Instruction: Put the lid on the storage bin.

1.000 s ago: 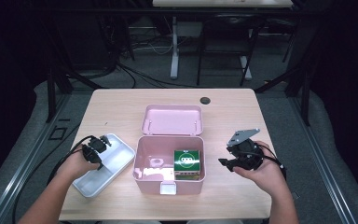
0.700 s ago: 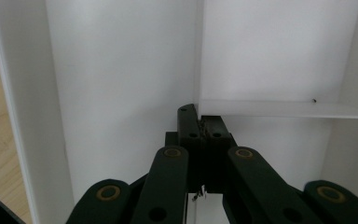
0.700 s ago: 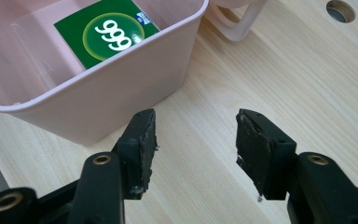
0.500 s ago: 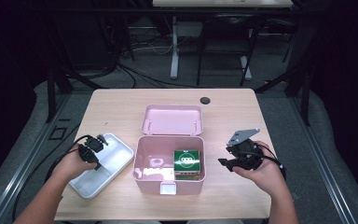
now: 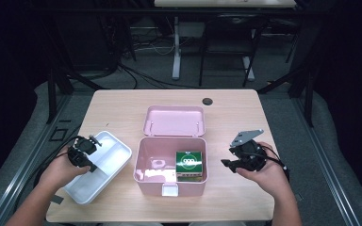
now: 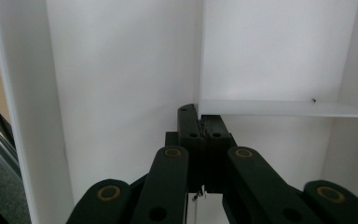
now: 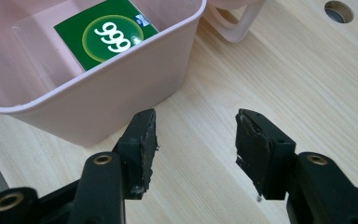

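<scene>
The green box [image 7: 103,37] is cut off by the picture's top edge

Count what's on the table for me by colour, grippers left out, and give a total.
Pink: 2, the open box and its lid lying behind it
White: 1, the divided tray, gripped at its divider by the left gripper
Green: 1, the 999 carton inside the box
Total: 4

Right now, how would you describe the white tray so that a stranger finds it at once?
On the wooden table, look left of the open pink box. The white tray lies there at an angle, its inner divider pinched by the left tongs. It alone is white, shallow and partitioned.
</scene>
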### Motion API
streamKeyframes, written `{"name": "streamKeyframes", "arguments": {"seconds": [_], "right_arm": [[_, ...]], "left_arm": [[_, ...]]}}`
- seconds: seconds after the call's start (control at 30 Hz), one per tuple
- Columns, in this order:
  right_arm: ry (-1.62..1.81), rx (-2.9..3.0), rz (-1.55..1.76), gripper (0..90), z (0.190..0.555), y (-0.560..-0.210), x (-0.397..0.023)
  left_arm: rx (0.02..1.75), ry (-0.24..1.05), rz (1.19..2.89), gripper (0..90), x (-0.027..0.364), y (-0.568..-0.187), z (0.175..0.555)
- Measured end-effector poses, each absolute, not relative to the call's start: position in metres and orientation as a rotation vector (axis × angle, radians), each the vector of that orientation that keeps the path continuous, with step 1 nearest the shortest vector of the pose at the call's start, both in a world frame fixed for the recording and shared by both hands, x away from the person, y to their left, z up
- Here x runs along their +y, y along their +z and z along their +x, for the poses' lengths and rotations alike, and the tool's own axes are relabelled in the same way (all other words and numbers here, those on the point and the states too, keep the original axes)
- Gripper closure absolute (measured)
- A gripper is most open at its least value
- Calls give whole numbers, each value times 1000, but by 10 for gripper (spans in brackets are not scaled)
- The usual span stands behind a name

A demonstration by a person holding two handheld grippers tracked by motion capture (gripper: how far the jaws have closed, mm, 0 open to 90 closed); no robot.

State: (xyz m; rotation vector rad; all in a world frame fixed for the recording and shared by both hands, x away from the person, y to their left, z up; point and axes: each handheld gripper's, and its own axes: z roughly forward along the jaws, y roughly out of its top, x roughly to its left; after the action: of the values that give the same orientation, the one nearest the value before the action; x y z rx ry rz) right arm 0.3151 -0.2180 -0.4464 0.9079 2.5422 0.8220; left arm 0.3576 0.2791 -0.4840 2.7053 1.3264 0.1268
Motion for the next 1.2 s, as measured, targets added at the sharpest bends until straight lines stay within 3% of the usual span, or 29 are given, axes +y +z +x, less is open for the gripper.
{"name": "streamKeyframes", "arguments": {"seconds": [0.5,1.2], "right_arm": [[836,2545,915,478,317,-449,-219],[835,2544,933,478,318,-452,-221]], "left_arm": [[1245,198,2675,892,269,-426,346],[833,255,2893,891,223,-389,358]]}}
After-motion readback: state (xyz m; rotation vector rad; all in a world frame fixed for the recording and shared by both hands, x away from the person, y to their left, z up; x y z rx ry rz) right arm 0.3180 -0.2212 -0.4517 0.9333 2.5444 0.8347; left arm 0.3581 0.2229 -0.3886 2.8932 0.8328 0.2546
